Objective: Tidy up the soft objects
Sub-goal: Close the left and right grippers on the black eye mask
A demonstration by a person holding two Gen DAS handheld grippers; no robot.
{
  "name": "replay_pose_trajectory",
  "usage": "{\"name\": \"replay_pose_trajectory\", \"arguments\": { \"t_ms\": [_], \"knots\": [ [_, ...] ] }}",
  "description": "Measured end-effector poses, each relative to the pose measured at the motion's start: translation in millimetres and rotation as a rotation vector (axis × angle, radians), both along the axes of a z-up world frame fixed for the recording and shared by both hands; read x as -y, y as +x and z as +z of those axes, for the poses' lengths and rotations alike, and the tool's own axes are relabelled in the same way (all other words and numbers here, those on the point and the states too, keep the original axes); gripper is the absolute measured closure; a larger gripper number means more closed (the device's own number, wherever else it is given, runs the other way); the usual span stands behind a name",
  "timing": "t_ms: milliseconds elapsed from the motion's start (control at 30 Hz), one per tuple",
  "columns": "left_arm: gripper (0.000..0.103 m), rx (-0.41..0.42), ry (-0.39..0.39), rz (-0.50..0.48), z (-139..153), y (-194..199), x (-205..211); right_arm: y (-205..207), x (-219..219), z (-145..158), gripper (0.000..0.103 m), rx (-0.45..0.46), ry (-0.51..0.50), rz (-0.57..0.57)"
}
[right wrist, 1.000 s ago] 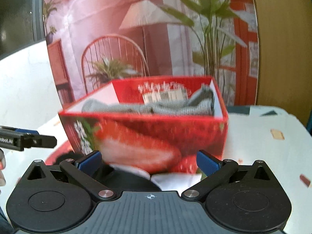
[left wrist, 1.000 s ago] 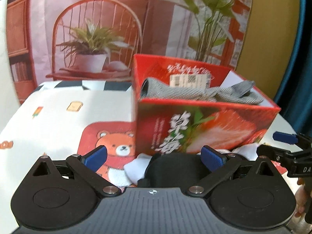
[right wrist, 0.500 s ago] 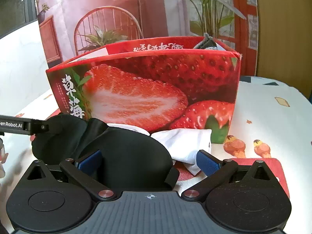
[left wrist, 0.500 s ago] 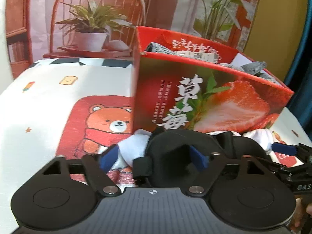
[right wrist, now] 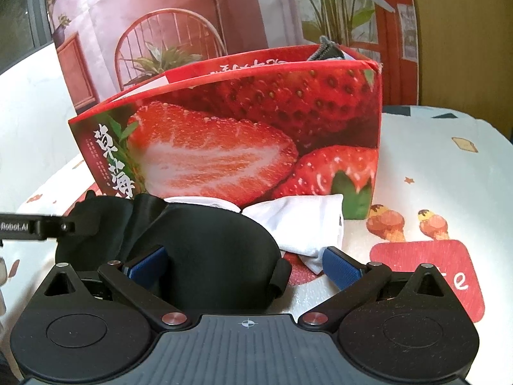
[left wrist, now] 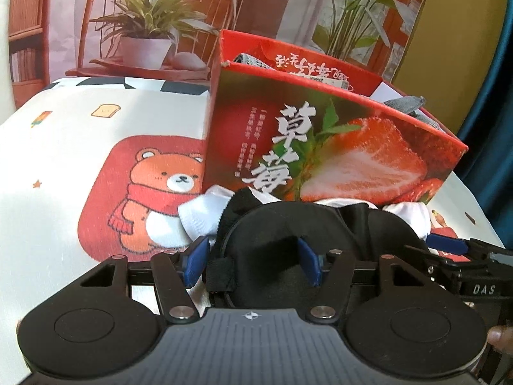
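Note:
A black eye mask (left wrist: 272, 224) (right wrist: 208, 240) lies on the tablecloth in front of a red strawberry box (left wrist: 320, 147) (right wrist: 256, 128). White socks (left wrist: 198, 218) (right wrist: 304, 221) stick out from under it on both sides. My left gripper (left wrist: 252, 263) has the mask's left cup between its blue pads. Its jaws are closing, and the right pad dents the fabric. My right gripper (right wrist: 244, 266) stands open around the mask's other end, its right pad clear of it beside a white sock. A grey sock (left wrist: 404, 104) (right wrist: 327, 49) lies inside the box.
The table carries a cartoon tablecloth with a red bear patch (left wrist: 154, 192) and an ice-cream print (right wrist: 404, 224). A printed backdrop with a chair and plants (left wrist: 150, 32) stands behind the box. A blue curtain (left wrist: 490, 96) hangs at the right. A fingertip (left wrist: 500, 343) shows at the frame edge.
Both grippers have come down to the mask in front of the box. The left jaws have narrowed from wide open onto the mask's left cup. The right jaws have stayed wide.

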State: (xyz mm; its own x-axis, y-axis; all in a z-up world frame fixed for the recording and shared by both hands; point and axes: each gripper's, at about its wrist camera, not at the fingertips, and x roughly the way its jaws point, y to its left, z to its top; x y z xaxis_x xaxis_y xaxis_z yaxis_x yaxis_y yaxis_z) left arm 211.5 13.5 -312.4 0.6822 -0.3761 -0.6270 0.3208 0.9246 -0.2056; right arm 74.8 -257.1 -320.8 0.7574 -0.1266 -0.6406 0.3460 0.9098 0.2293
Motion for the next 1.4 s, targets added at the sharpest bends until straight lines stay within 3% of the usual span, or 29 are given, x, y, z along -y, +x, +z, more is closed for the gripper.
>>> {"name": "replay_pose_trajectory", "arguments": {
  "t_ms": [767,1067,1233,1400],
  "knots": [
    [0.039,0.019,0.027,-0.02,-5.1,-20.0,4.7,-15.0,7.3,1.8,0.003,0.073,0.053,-0.045],
    [0.04,0.022,0.024,-0.023,-8.7,-24.0,4.3,-18.0,-7.9,10.1,0.004,0.066,-0.001,0.005],
    [0.039,0.025,0.027,-0.023,-9.5,-23.9,3.9,-20.6,3.3,11.5,0.004,0.085,0.039,-0.023],
    [0.039,0.024,0.026,-0.021,-9.7,-24.0,4.1,-6.5,15.8,4.5,0.006,0.038,0.12,0.019]
  ]
}}
